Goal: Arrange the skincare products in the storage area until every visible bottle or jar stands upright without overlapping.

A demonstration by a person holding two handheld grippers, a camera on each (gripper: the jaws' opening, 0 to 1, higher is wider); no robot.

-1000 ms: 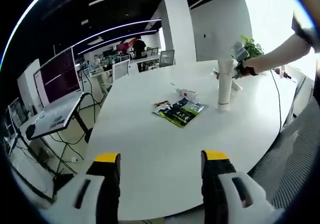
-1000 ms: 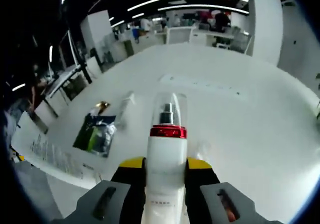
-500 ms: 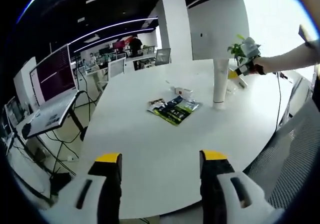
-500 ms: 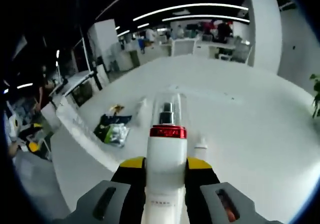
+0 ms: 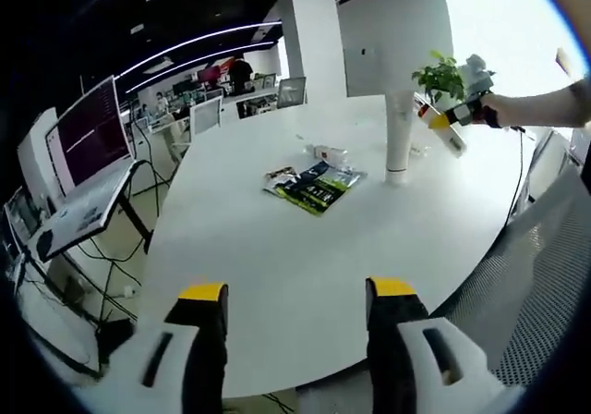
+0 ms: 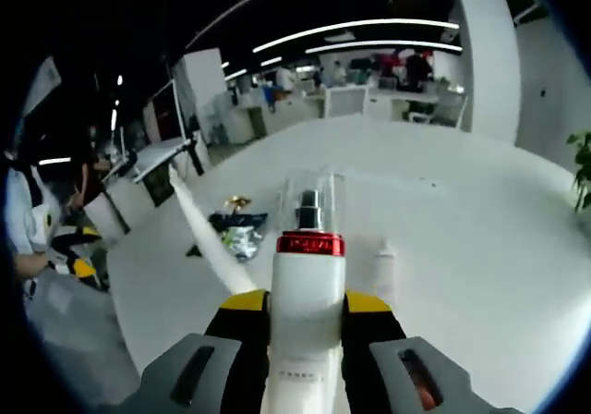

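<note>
My right gripper (image 6: pixel 306 303) is shut on a white bottle (image 6: pixel 309 275) with a red collar and a clear cap, held above the white table (image 6: pixel 480 248). In the left gripper view that right gripper (image 5: pixel 459 114) hangs in a person's hand just right of a tall white tube (image 5: pixel 399 137), which stands upright on the table (image 5: pixel 277 257). The same tall tube (image 6: pixel 208 238) slants across the right gripper view. A small white tube (image 6: pixel 384 271) lies beyond the bottle. My left gripper (image 5: pixel 295 294) is open over the near table edge, holding nothing.
Green and dark sachets (image 5: pixel 314 185) lie mid-table with a small white box (image 5: pixel 328 152) behind them. A potted plant (image 5: pixel 441 74) stands at the far right. A laptop stand with a screen (image 5: pixel 83 164) is left of the table, and a mesh chair back (image 5: pixel 545 275) is on the right.
The right gripper with the bottle has moved from beside the tall tube's top to its right. Both views have shifted with the hands. The left gripper stays open.
</note>
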